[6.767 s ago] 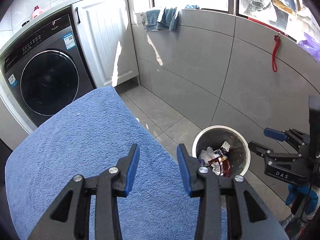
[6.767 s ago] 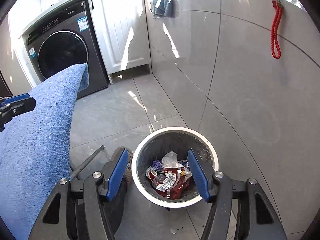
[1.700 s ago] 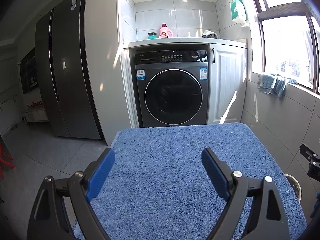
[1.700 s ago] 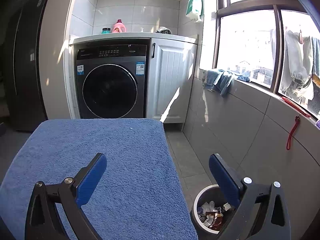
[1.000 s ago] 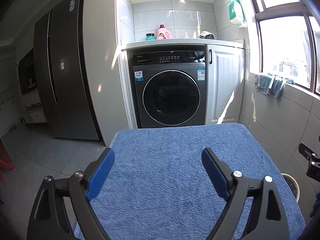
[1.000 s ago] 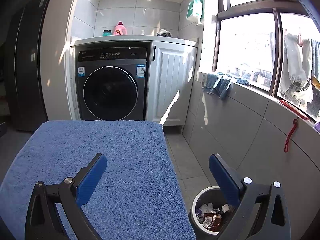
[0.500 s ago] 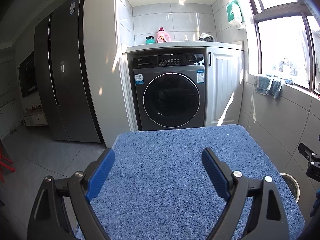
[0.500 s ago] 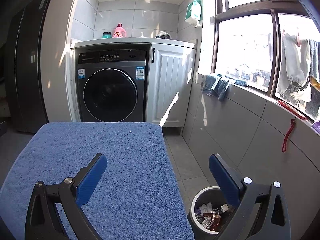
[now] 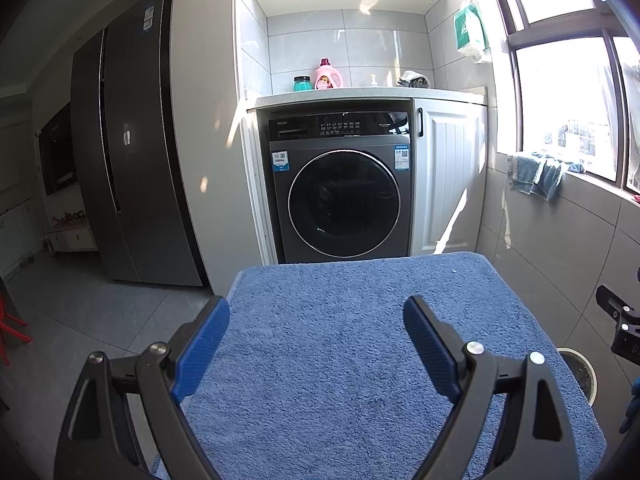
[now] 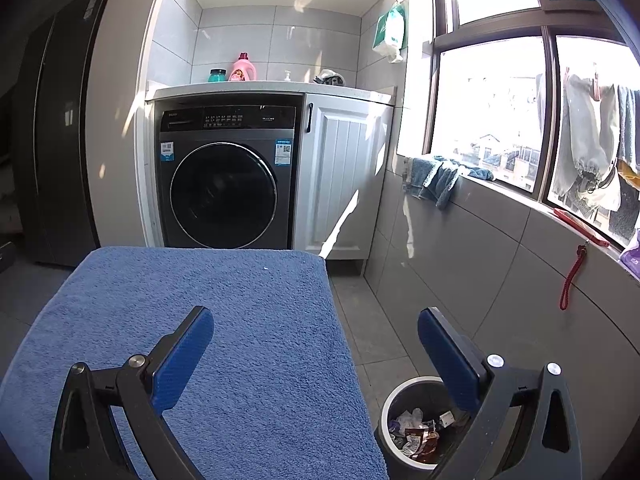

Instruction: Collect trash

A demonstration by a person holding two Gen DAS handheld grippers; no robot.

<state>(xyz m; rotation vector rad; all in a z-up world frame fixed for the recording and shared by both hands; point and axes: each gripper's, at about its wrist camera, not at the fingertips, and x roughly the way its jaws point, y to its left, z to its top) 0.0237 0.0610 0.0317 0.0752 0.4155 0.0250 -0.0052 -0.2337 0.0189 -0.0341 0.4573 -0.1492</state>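
Beyond the blue towel-covered table point(image 9: 340, 344) we face a dark washing machine point(image 9: 342, 196) set under a white counter, with a white cabinet door point(image 9: 452, 184) just to its right and a tall dark refrigerator point(image 9: 132, 168) to its left. On the counter above the washing machine stand a pink detergent bottle point(image 9: 329, 75) and a teal jar point(image 9: 302, 83). To the right of the washing machine, a blue cloth point(image 10: 436, 180) hangs over the window sill, and a red cord point(image 10: 573, 276) dangles on the grey tiled wall.

We hold the left gripper point(image 9: 316, 352) over the table with its jaws spread wide and nothing between them. Our right gripper point(image 10: 316, 356) is likewise wide apart and empty, straddling the table's right edge.

The trash bin point(image 10: 400, 404) stands on the floor just beside the table's right edge, below the right gripper and partly hidden by its right finger point(image 10: 448, 360). Crumpled wrappers point(image 10: 416, 436) lie inside it. From the left wrist view only a sliver of the bin's rim point(image 9: 580, 364) shows past the table, and the right gripper is cut off at the frame edge there.
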